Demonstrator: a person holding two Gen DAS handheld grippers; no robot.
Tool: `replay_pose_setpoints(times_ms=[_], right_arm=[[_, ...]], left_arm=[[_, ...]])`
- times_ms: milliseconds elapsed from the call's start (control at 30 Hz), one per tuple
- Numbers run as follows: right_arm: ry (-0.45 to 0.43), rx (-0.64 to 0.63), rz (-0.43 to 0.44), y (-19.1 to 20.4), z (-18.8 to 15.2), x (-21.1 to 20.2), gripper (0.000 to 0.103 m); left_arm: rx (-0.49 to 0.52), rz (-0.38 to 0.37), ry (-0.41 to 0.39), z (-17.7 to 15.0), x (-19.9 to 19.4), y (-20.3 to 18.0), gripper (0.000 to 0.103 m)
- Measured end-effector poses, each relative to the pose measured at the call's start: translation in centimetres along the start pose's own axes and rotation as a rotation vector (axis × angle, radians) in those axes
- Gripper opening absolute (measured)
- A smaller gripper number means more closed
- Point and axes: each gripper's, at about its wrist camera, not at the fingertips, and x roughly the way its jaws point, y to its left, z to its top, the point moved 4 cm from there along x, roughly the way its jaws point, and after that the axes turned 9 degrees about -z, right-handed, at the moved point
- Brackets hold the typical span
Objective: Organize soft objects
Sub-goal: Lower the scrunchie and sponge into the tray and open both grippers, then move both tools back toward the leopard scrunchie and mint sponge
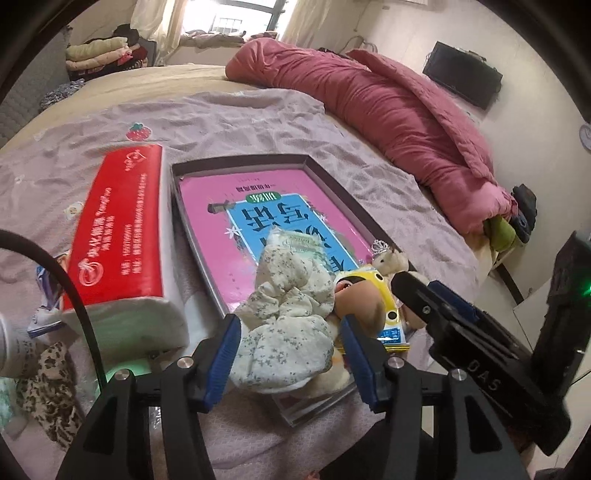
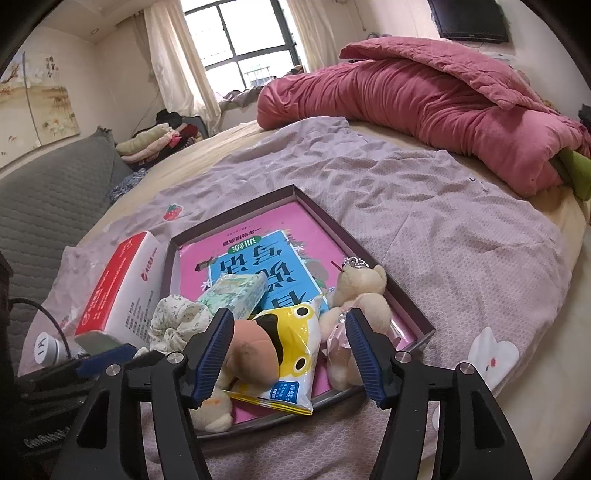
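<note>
Bright window (image 2: 240, 33) daylight, glare there; fisheye-warped, dark edges.

Item count — bed surface and tray

One tray (image 2: 410, 295) holding one pink book (image 2: 207, 258), one floral scrunchie (image 1: 291, 317), one green tissue pack (image 2: 236, 293), one yellow snack packet (image 2: 295, 354) and two plush toys — a bear (image 2: 360, 291) and a doll (image 2: 247, 350); beside it, one red tissue box (image 1: 122, 225), one leopard scrunchie (image 1: 48, 387).

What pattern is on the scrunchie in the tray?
Cream scrunchie with tiny grey-green flowers; left wrist view.
</note>
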Motion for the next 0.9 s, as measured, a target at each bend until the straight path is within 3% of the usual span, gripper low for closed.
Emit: replay_pose_setpoints(times_ms=[300,567,900], right_arm=[[-0.037,-0.009,-0.02,0.1,0.3,-0.9,0.069],[-0.233,-0.065,-0.018,2.0,1.3,-4.7,0.073],[-0.244,-0.131,0.076,6.8,0.3,-7.0,0.074]], left_arm=[[-0.007,0.019,-0.034,-1.5,-4.9,0.9,0.057],[-0.051,0.074,-0.055,-3.3,-8.9,3.3,0.057],[-0.078,0.158,-0.131,-4.7,-15.2,7.1,0.057]])
